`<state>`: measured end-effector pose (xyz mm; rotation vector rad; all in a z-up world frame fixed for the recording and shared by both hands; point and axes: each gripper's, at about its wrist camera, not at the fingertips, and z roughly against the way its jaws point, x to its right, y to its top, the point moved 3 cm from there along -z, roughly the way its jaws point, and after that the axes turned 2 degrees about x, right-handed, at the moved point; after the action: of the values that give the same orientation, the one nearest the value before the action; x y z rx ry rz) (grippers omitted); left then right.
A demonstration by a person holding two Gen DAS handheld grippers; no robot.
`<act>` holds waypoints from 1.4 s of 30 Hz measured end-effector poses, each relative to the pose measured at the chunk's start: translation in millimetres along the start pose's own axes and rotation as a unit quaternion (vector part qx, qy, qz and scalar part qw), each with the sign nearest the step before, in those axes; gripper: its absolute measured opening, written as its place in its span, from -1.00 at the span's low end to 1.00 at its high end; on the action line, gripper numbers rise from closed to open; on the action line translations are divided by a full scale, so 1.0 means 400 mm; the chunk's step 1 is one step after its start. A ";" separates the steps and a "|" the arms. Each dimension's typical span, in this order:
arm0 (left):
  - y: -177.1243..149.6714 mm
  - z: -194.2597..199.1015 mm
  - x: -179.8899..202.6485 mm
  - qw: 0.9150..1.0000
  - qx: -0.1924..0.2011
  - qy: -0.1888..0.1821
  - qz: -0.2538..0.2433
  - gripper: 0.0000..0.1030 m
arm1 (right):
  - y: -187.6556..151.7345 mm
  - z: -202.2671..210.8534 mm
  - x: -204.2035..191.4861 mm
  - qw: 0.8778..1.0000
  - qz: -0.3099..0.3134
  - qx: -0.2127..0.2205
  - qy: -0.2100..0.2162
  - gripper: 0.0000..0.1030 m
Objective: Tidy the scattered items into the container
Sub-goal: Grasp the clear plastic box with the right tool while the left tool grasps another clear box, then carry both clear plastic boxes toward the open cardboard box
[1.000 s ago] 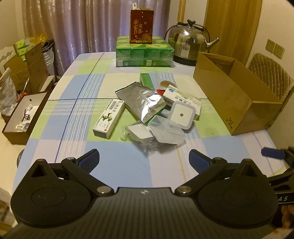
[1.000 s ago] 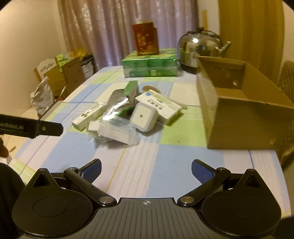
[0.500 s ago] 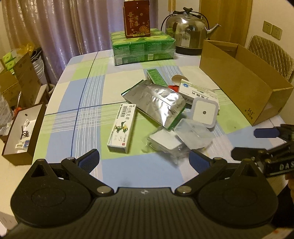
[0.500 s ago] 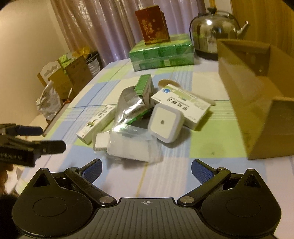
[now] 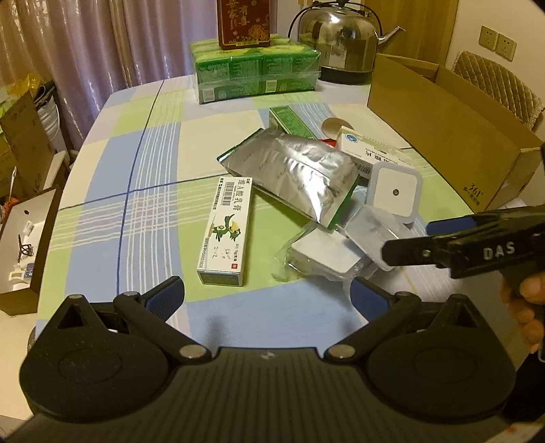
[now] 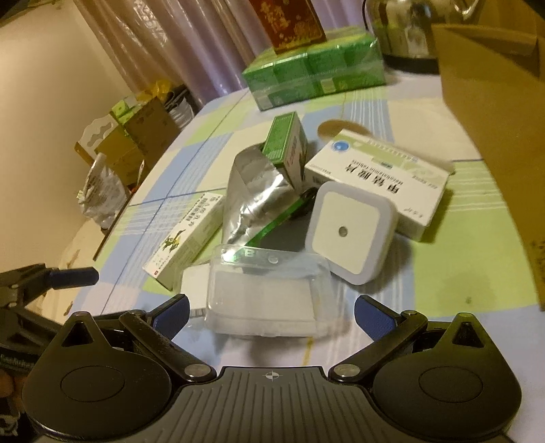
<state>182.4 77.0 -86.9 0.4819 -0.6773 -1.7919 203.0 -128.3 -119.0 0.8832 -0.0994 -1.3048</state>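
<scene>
Several loose items lie in a pile on the checked tablecloth: a long white ointment box (image 5: pixel 226 230), a silver foil pouch (image 5: pixel 293 173), a small green box (image 5: pixel 289 119), a white medicine box (image 5: pixel 368 150), a square white night light (image 5: pixel 395 192) and a clear plastic case (image 5: pixel 323 254). The open cardboard box (image 5: pixel 442 129) stands to the right of them. My left gripper (image 5: pixel 267 293) is open, just short of the ointment box. My right gripper (image 6: pixel 272 311) is open, low over the table, with the clear plastic case (image 6: pixel 269 293) right at its fingertips and the night light (image 6: pixel 351 231) behind it.
A shrink-wrapped stack of green packs (image 5: pixel 255 71) with a red carton (image 5: pixel 243 20) on top and a steel kettle (image 5: pixel 344 41) stand at the table's far end. A padded chair (image 5: pixel 500 85) is behind the cardboard box. An open box (image 5: pixel 24 245) sits on the floor at left.
Both grippers have moved forward and down toward the pile. The right one has closed in on the clear plastic case. Both stay open and nothing has been picked up.
</scene>
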 end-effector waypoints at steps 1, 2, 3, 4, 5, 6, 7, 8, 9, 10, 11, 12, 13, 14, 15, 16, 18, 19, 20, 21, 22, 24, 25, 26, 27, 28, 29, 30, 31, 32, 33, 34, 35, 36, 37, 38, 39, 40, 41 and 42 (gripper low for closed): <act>-0.001 -0.003 0.000 1.000 -0.001 -0.002 -0.001 0.98 | 0.001 -0.007 0.003 1.000 -0.002 -0.002 0.000 0.96; -0.002 -0.006 0.000 1.000 -0.002 -0.004 -0.003 0.98 | 0.001 -0.012 0.006 1.000 -0.006 -0.003 -0.001 0.96; -0.003 -0.008 0.001 1.000 -0.003 -0.006 -0.006 0.98 | 0.002 -0.016 0.010 1.000 -0.010 -0.003 0.000 0.96; -0.003 -0.011 0.003 1.000 -0.003 -0.008 -0.008 0.98 | 0.003 -0.019 0.013 1.000 -0.016 -0.004 0.003 0.96; -0.003 -0.014 0.005 1.000 -0.003 -0.010 -0.011 0.98 | 0.005 -0.022 0.016 1.000 -0.021 -0.004 0.007 0.96; -0.002 -0.016 0.007 1.000 -0.004 -0.012 -0.013 0.98 | 0.007 -0.023 0.019 1.000 -0.024 -0.004 0.010 0.96; -0.002 -0.019 0.008 1.000 -0.004 -0.013 -0.016 0.98 | 0.009 -0.025 0.021 1.000 -0.026 -0.005 0.013 0.96; -0.001 -0.022 0.010 1.000 -0.004 -0.014 -0.018 0.98 | 0.010 -0.027 0.021 1.000 -0.027 -0.007 0.015 0.96; -0.001 -0.024 0.012 1.000 -0.004 -0.016 -0.021 0.98 | 0.011 -0.029 0.019 0.999 -0.027 -0.007 0.017 0.87; 0.000 -0.027 0.015 1.000 -0.004 -0.017 -0.025 0.98 | 0.012 -0.031 0.019 0.999 -0.026 -0.010 0.018 0.67; 0.001 -0.030 0.019 0.999 -0.005 -0.017 -0.029 0.98 | 0.012 -0.033 0.019 0.999 -0.025 -0.013 0.019 0.66; 0.002 -0.033 0.023 0.999 -0.005 -0.018 -0.034 0.98 | 0.013 -0.032 0.017 1.000 -0.023 -0.012 0.017 0.66; 0.003 -0.035 0.028 0.999 -0.006 -0.018 -0.040 0.98 | 0.013 -0.028 0.015 1.000 -0.019 -0.011 0.015 0.66; 0.004 -0.037 0.032 0.999 -0.006 -0.019 -0.047 0.98 | 0.012 -0.020 0.013 1.000 -0.013 -0.006 0.012 0.65; 0.005 -0.039 0.037 0.998 -0.007 -0.020 -0.055 0.98 | 0.013 -0.015 0.010 1.000 -0.005 -0.002 0.007 0.65; 0.006 -0.042 0.042 0.998 -0.007 -0.021 -0.064 0.98 | 0.012 -0.004 0.007 1.000 0.004 0.001 0.002 0.65; 0.011 -0.048 0.054 0.996 -0.008 -0.024 -0.083 0.98 | 0.008 0.018 0.006 1.000 0.023 0.003 -0.007 0.65; 0.013 -0.052 0.060 0.995 -0.007 -0.027 -0.093 0.98 | 0.004 0.030 0.007 0.999 0.032 0.004 -0.012 0.65; 0.017 -0.057 0.068 0.994 -0.007 -0.030 -0.104 0.98 | -0.001 0.043 0.010 0.999 0.041 0.005 -0.020 0.65; 0.021 -0.064 0.077 0.993 -0.008 -0.034 -0.116 0.98 | -0.002 0.048 0.013 0.999 0.046 0.006 -0.026 0.65; 0.024 -0.071 0.086 0.991 -0.010 -0.037 -0.127 0.98 | -0.005 0.057 0.020 0.998 0.050 0.007 -0.033 0.65; 0.032 -0.087 0.108 0.988 -0.013 -0.042 -0.149 0.98 | -0.014 0.073 0.036 0.998 0.049 0.010 -0.046 0.65; 0.035 -0.096 0.118 0.986 -0.015 -0.043 -0.161 0.98 | -0.016 0.079 0.044 0.998 0.047 0.010 -0.051 0.65; 0.037 -0.106 0.129 0.984 -0.017 -0.047 -0.172 0.98 | -0.022 0.087 0.052 0.997 0.045 0.011 -0.055 0.65; 0.039 -0.116 0.138 0.982 -0.019 -0.051 -0.180 0.97 | -0.025 0.092 0.058 0.997 0.043 0.010 -0.058 0.65; 0.040 -0.128 0.144 0.980 -0.023 -0.054 -0.188 0.97 | -0.030 0.097 0.062 0.997 0.042 0.010 -0.060 0.65; 0.041 -0.140 0.149 0.979 -0.028 -0.056 -0.194 0.93 | -0.034 0.101 0.066 0.997 0.042 0.009 -0.062 0.65; 0.042 -0.153 0.152 0.978 -0.034 -0.055 -0.200 0.80 | -0.037 0.105 0.069 0.997 0.042 0.008 -0.064 0.65; 0.043 -0.169 0.153 0.977 -0.043 -0.052 -0.202 0.72 | -0.041 0.110 0.072 0.997 0.041 0.008 -0.067 0.65; 0.044 -0.181 0.152 0.977 -0.052 -0.050 -0.202 0.65 | -0.044 0.113 0.075 0.997 0.039 0.007 -0.069 0.65; 0.042 -0.191 0.152 0.976 -0.060 -0.052 -0.203 0.53 | -0.049 0.118 0.079 0.997 0.036 0.007 -0.072 0.65; 0.039 -0.199 0.155 0.974 -0.066 -0.053 -0.208 0.49 | -0.051 0.122 0.082 0.997 0.033 0.006 -0.074 0.65; 0.036 -0.200 0.157 0.974 -0.067 -0.051 -0.212 0.47 | -0.052 0.126 0.085 0.997 0.029 0.007 -0.075 0.65; 0.034 -0.198 0.159 0.974 -0.065 -0.049 -0.213 0.39 | -0.053 0.130 0.087 0.997 0.027 0.008 -0.075 0.65; 0.032 -0.194 0.160 0.974 -0.065 -0.049 -0.209 0.32 | -0.054 0.135 0.089 0.997 0.026 0.009 -0.076 0.65; 0.030 -0.188 0.162 0.975 -0.066 -0.049 -0.204 0.26 | -0.056 0.141 0.091 0.997 0.026 0.010 -0.077 0.65; 0.028 -0.182 0.165 0.976 -0.068 -0.049 -0.199 0.23 | -0.057 0.146 0.092 0.997 0.026 0.010 -0.078 0.65; 0.024 -0.176 0.170 0.977 -0.072 -0.051 -0.196 0.23 | -0.058 0.151 0.093 0.997 0.026 0.011 -0.078 0.65; 0.017 -0.167 0.179 0.976 -0.077 -0.055 -0.194 0.22 | -0.059 0.156 0.095 0.996 0.026 0.011 -0.079 0.65; 0.010 -0.156 0.190 0.976 -0.078 -0.060 -0.195 0.22 | -0.061 0.161 0.096 0.996 0.026 0.011 -0.081 0.65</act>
<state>200.5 -9.3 -130.9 0.4234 -0.5425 -2.2412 161.3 -193.8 -105.5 0.7883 -0.2621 -1.3276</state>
